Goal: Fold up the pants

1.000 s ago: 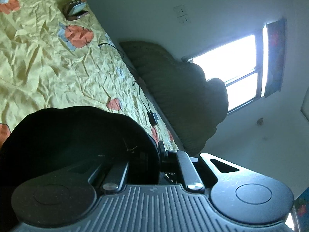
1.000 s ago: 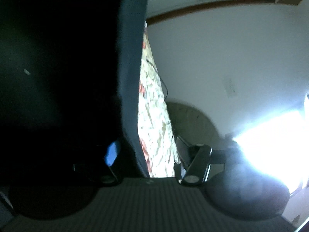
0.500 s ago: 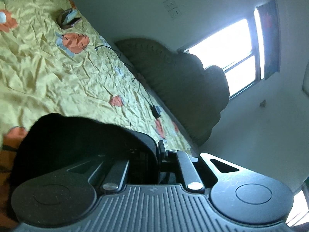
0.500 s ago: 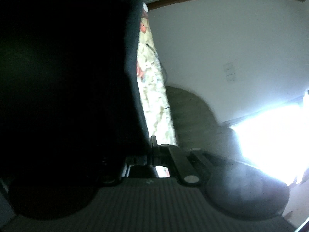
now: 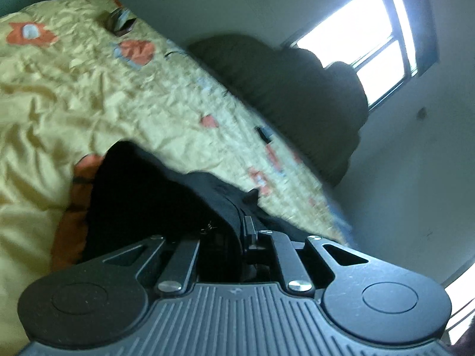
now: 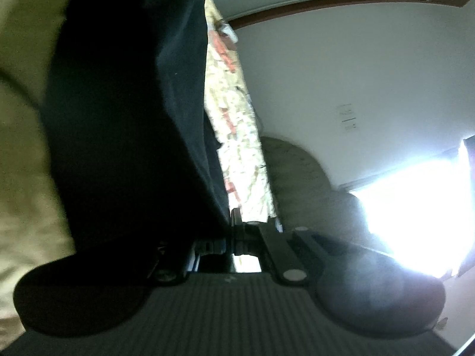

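Here pants point(image 5: 154, 195) hang pinched in both grippers.

Daylight is pouring in from the window point(image 5: 368, 32) at the upper right of the left wrist view, blowing out its panes. In the right wrist view the same window point(image 6: 415, 207) is flaring at the right edge, washing a hazy veil over the lower right. The pants point(image 6: 127, 118) are reading as near-black, detail lost in shadow. Motion blur is smearing the bedsheet point(image 5: 74, 89) in both views. Fisheye bending is curving the walls near the frame edges.
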